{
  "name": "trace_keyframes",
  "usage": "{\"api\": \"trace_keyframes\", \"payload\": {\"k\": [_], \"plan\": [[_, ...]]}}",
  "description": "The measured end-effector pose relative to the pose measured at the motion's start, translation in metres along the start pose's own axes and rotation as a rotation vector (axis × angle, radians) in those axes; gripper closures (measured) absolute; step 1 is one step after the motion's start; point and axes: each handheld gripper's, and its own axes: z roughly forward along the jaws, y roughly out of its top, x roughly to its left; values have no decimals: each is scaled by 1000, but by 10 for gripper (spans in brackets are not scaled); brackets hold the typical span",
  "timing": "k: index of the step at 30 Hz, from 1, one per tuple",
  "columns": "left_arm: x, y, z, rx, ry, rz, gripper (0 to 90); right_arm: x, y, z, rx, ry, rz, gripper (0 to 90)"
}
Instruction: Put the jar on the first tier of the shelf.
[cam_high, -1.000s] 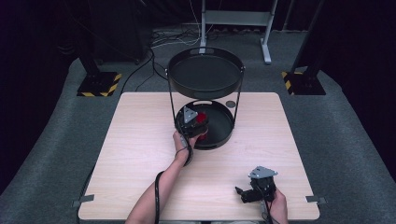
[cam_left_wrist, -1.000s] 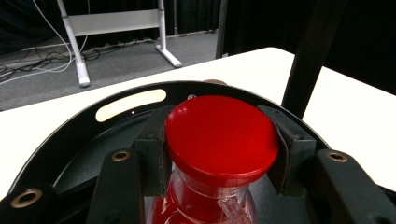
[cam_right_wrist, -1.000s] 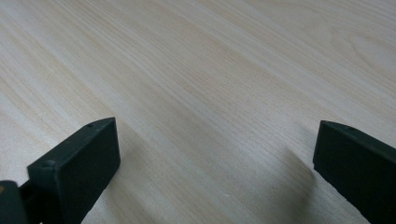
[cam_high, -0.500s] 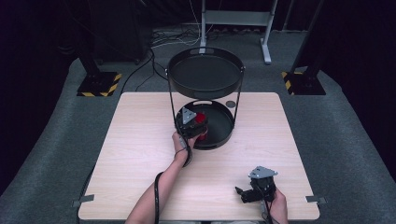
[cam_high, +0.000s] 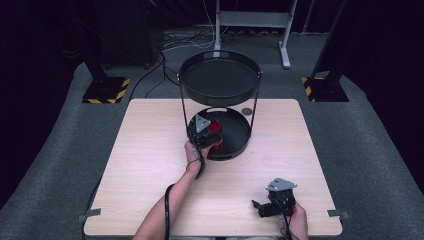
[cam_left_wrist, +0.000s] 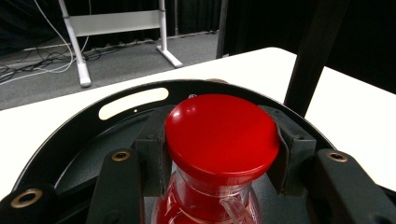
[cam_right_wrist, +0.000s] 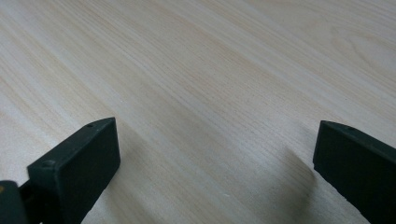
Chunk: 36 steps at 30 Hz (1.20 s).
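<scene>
A red-lidded jar (cam_left_wrist: 219, 140) sits over the lower tray (cam_high: 240, 137) of a black two-tier stand (cam_high: 220, 80), clamped between the left tongs (cam_left_wrist: 219, 158). The right tongs (cam_high: 262, 207) rest wide apart and empty, low on the worktop (cam_high: 150, 150), well apart from the stand.

One red-lidded jar (cam_left_wrist: 219, 154), one two-tier tray stand (cam_high: 219, 82) (black), two tools.

Both black grippers, the left gripper (cam_high: 209, 131) and the right gripper (cam_high: 270, 205), carry a grey 3-cornered plate on top and trail a black cable toward 6 o'clock, with brass-ringed screw holes on the left's 2 jaws.
</scene>
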Motion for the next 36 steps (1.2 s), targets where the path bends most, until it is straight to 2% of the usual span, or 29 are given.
{"api": "trace_keyframes", "payload": {"k": [6,9,12,13,15,21,28,36], "plan": [[0,1,0,18,2,0,463,0,0,0,0,0,0,0],[0,3,-1,42,-3,-8,306,0,0,0,1,1,1,0],[1,7,-4,74,-34,-29,190,0,0,0,0,0,-1,0],[1,8,-6,88,-34,-22,154,0,0,0,0,0,-1,0],[1,11,-8,131,-63,-17,94,0,0,0,0,0,-1,0],[1,16,-24,198,-104,15,0,0,0,0,0,0,-1,0],[4,14,-55,207,-104,61,0,0,0,0,1,1,1,0],[6,7,-96,213,-77,118,0,0,0,0,1,1,2,0]]}}
